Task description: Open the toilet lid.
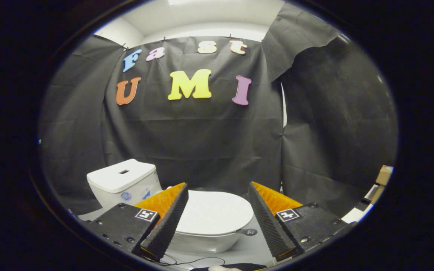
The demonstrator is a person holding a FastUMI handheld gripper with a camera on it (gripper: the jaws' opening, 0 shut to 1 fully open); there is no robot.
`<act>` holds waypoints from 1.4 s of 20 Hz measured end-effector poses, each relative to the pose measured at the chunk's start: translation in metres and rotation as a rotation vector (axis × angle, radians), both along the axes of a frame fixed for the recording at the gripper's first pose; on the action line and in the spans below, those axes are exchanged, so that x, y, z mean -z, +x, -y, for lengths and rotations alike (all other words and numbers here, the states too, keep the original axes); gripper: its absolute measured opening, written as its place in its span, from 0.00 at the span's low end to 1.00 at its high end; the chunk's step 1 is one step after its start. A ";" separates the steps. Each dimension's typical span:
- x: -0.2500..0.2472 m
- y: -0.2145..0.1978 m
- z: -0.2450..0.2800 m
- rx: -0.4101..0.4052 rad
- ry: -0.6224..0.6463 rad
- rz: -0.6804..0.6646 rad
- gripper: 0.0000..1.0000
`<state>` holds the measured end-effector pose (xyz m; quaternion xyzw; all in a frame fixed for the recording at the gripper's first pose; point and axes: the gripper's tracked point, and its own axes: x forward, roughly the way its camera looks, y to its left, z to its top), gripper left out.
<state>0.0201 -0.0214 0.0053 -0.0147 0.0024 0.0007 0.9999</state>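
A white toilet stands just ahead of my fingers, its lid (215, 212) lying flat and closed over the bowl (205, 241). The white tank (123, 181) rises behind it, to the left, beyond my left finger. My gripper (217, 188) is open wide, and the lid shows in the gap between the two fingers with nothing held. The left finger (166, 222) covers the lid's left edge; the right finger (269, 224) stands off the lid's right side. A small dark tab (248, 232) sticks out at the lid's right rim.
Black cloth walls close in behind the toilet and on both sides. A thin dark cable (187, 261) lies on the pale floor (249, 248) in front of the bowl. A cardboard box (383, 175) sits at the far right past the cloth.
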 end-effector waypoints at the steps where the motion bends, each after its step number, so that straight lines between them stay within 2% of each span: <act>1: -0.005 0.007 -0.001 -0.021 0.002 -0.002 1.00; 5: -0.034 0.042 0.023 -0.015 0.041 0.018 0.99; 11: -0.030 0.098 0.067 0.028 0.111 -0.019 0.99; 15: 0.007 0.125 0.091 0.018 0.254 -0.110 1.00; 23: 0.110 0.147 0.120 -0.026 0.548 -0.282 1.00; 28: 0.172 0.157 0.129 -0.015 0.626 -0.389 0.99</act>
